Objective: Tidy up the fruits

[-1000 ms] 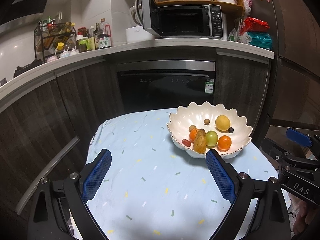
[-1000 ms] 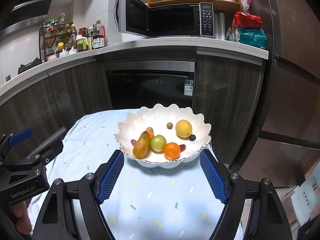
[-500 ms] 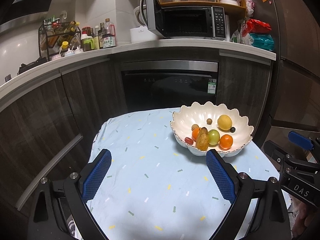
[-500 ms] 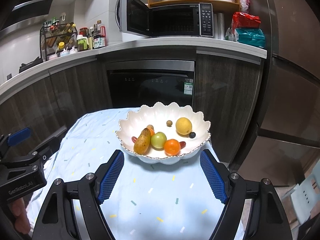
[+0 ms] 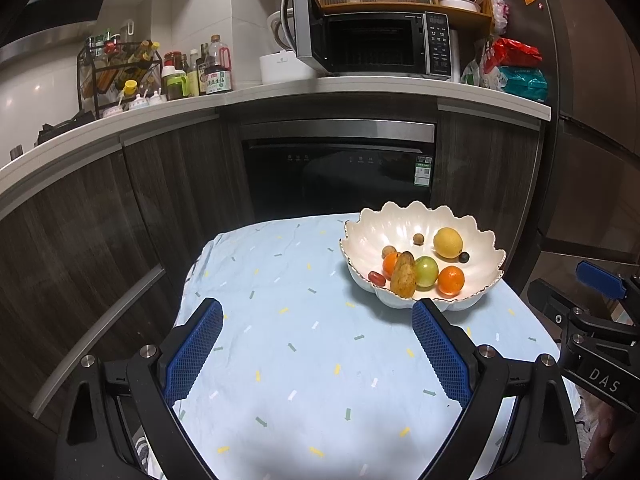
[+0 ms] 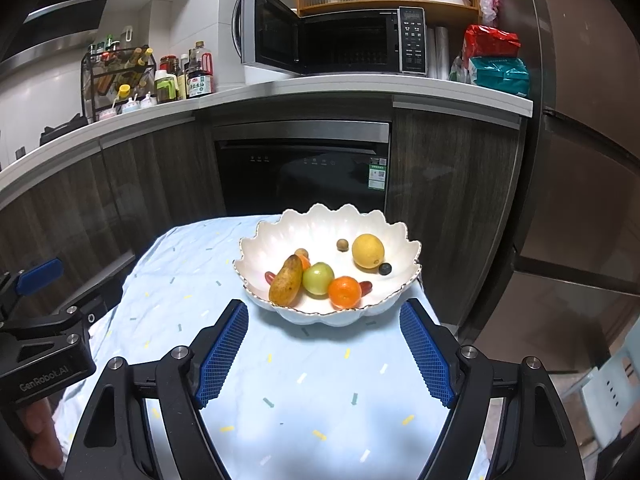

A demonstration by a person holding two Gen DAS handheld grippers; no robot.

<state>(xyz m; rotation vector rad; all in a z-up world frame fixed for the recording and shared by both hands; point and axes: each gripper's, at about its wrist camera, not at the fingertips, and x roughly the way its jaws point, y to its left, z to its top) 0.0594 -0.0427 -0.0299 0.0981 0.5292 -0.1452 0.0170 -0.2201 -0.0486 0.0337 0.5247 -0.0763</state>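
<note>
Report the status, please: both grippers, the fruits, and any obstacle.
Left gripper open, empty; right gripper open, empty. Fruits all in scalloped white bowl: pear, orange, lemon. Blue tablecloth bare before bowl, no obstacle.

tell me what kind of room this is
A home kitchen, most likely: an open microwave on the counter, a built-in oven under it, and a rack of sauce bottles alongside.

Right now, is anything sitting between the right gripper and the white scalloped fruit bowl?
Nothing visible. Only bare light-blue tablecloth lies between the open right gripper and the white scalloped fruit bowl. The left gripper hovers apart, off to the left.
</note>
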